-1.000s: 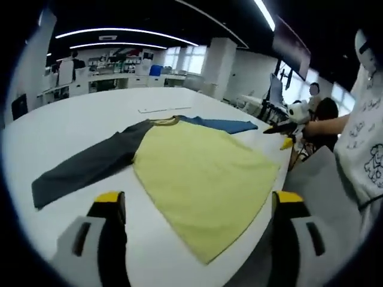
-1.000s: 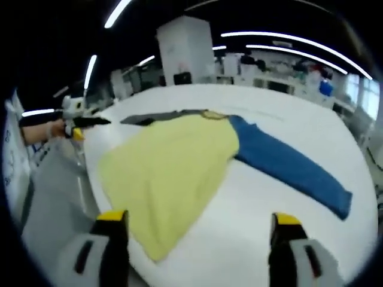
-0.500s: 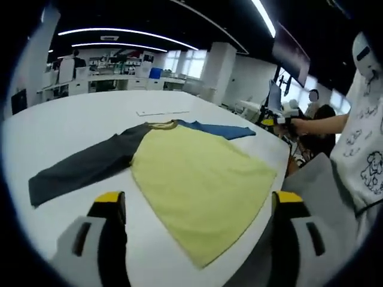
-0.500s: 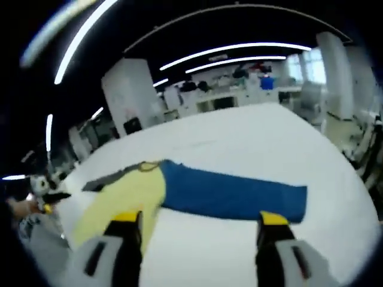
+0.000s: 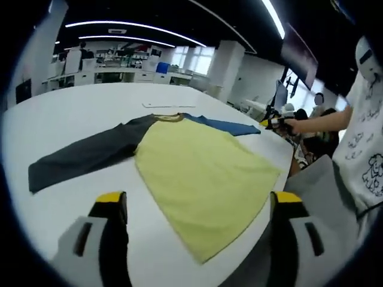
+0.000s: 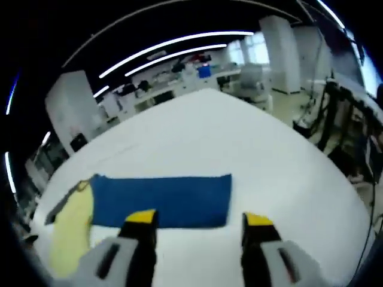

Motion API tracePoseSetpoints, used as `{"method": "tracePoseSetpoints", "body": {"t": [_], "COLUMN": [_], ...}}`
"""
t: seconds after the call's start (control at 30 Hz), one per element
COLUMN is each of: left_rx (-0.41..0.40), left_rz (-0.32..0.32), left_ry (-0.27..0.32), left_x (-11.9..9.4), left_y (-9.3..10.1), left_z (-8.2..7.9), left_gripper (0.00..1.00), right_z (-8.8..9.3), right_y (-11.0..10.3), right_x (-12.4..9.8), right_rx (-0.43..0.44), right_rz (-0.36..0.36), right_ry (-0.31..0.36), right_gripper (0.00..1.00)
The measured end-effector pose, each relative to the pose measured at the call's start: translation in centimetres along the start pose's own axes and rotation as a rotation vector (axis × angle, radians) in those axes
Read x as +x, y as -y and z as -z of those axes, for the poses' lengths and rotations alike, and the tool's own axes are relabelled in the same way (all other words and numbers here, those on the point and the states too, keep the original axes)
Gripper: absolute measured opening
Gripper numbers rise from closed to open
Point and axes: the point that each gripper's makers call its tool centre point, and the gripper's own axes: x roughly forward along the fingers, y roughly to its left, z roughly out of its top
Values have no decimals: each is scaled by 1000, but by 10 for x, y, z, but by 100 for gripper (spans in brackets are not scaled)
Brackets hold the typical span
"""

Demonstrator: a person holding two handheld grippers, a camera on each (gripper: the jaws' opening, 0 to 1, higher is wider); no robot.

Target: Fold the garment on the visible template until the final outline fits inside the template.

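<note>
A long-sleeved raglan shirt (image 5: 197, 173) lies flat and unfolded on the white table (image 5: 72, 125). In the left gripper view its yellow body fills the centre, the dark grey sleeve (image 5: 84, 156) running out toward 9 o'clock and the blue sleeve (image 5: 224, 125) toward 1 o'clock. The left gripper (image 5: 197, 209) hangs over the near table edge, jaws spread wide with nothing between them. The right gripper (image 6: 197, 221) sits just short of the blue sleeve in the right gripper view, jaws parted and empty, the cuff at about 12 o'clock.

The likely trouble is a thin pinch: a jaw coming down on flat cloth may slide over it or drag the whole shirt askew. The yellow hem also lies close to the table edge at 5 o'clock in the left gripper view, so a tug that way could pull it off.

No template outline can be made out on the table. A faint line near the collar at 12 o'clock is too small to identify. The person's shirt (image 5: 365, 143) is cut off at 3 o'clock.
</note>
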Motion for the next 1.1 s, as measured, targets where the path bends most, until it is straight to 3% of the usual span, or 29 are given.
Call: {"method": "tracePoseSetpoints", "body": {"t": [0.27, 0.47, 0.7, 0.87, 1.1], "left_rx": [-42, -69, -83, -96, -105], "left_rz": [-28, -40, -42, -46, -50], "left_ry": [-15, -18, -29, -34, -39], "left_x": [-2, -3, 0, 1, 3], "left_y": [-5, -6, -5, -6, -5], "left_z": [8, 15, 19, 22, 23], "left_gripper": [95, 94, 93, 92, 91], "right_z": [0, 4, 4, 8, 0], "right_y": [7, 4, 13, 11, 24], "right_x": [15, 20, 34, 31, 36], "right_rx": [70, 46, 42, 49, 35], "right_rz": [39, 42, 44, 51, 80], "right_ry": [-13, -33, -44, -49, -14], "right_gripper": [37, 35, 17, 1, 0]}}
